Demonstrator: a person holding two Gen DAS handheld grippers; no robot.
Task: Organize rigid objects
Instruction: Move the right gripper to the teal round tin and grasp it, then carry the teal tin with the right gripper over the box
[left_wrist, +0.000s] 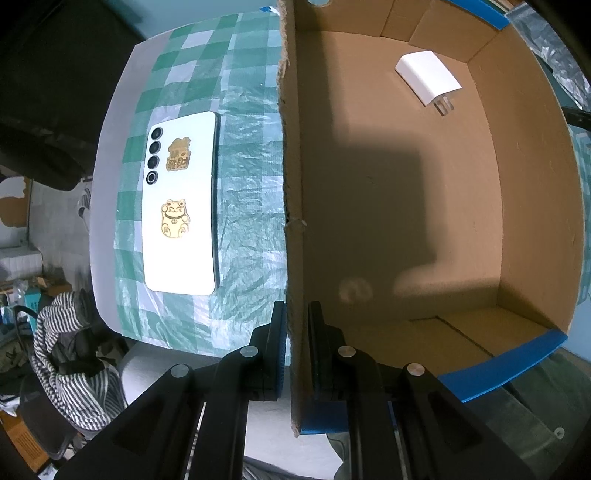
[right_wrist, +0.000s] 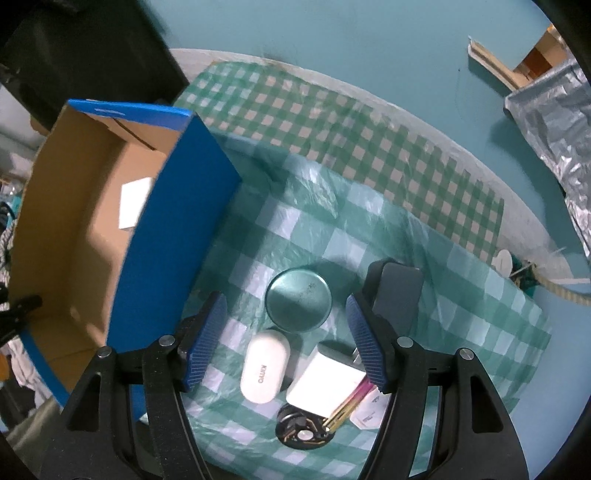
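My left gripper (left_wrist: 295, 306) is shut on the near side wall of an open cardboard box (left_wrist: 291, 184) with blue outer faces. A white charger (left_wrist: 428, 77) lies inside the box. A white phone (left_wrist: 181, 206) with gold stickers lies face down on the checked cloth, left of the box. My right gripper (right_wrist: 286, 301) points down, open, over a round teal tin (right_wrist: 298, 304), touching nothing. Nearer lie a white oval case (right_wrist: 264, 371), a white plug block (right_wrist: 325, 384) and a black disc (right_wrist: 304, 430). A dark grey slab (right_wrist: 397, 295) sits behind the right finger.
The box (right_wrist: 177, 229) stands just left of the right gripper, its blue wall close to the left finger. Crumpled foil (right_wrist: 554, 129) and a rope (right_wrist: 561, 291) lie at the right. A striped cloth (left_wrist: 74, 362) hangs below the table's left edge.
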